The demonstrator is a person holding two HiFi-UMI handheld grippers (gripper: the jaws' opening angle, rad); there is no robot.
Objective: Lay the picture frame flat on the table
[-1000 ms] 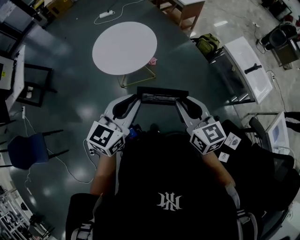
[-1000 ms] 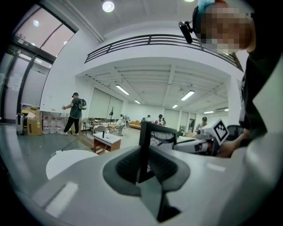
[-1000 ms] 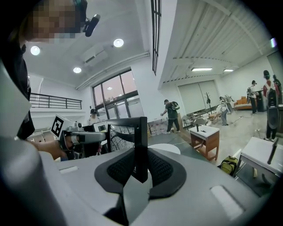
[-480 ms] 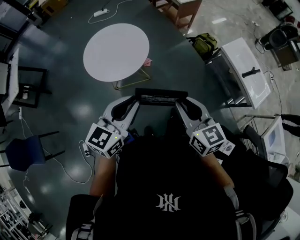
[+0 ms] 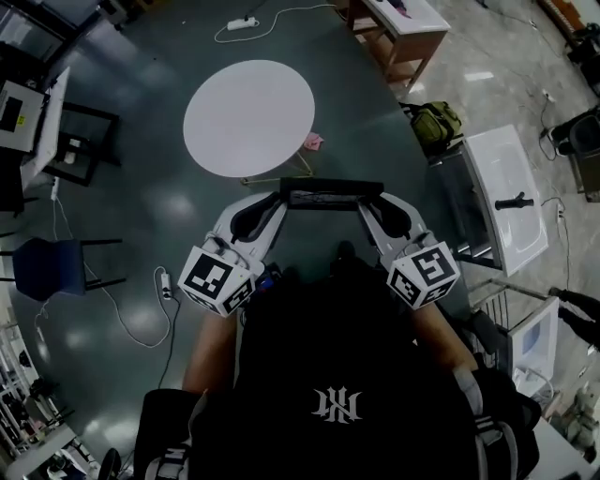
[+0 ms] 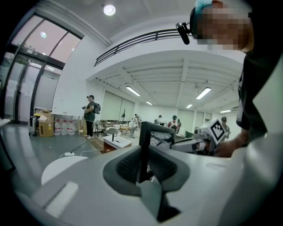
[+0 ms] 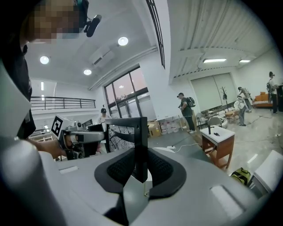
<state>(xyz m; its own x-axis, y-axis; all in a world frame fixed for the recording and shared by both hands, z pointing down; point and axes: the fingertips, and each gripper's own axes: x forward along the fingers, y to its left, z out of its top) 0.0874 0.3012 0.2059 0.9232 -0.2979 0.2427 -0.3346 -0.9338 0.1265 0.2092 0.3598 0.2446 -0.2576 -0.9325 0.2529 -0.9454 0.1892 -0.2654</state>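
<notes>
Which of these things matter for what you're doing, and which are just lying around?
Part of the job:
picture frame, gripped at its ends by the left gripper and right gripper; round white table.

Just lying about:
olive backpack; blue chair; power strip; wooden side table.

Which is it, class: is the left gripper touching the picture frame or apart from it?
Touching. In the left gripper view, the pads of the left gripper press on both sides of the picture frame at its upright edge.
</notes>
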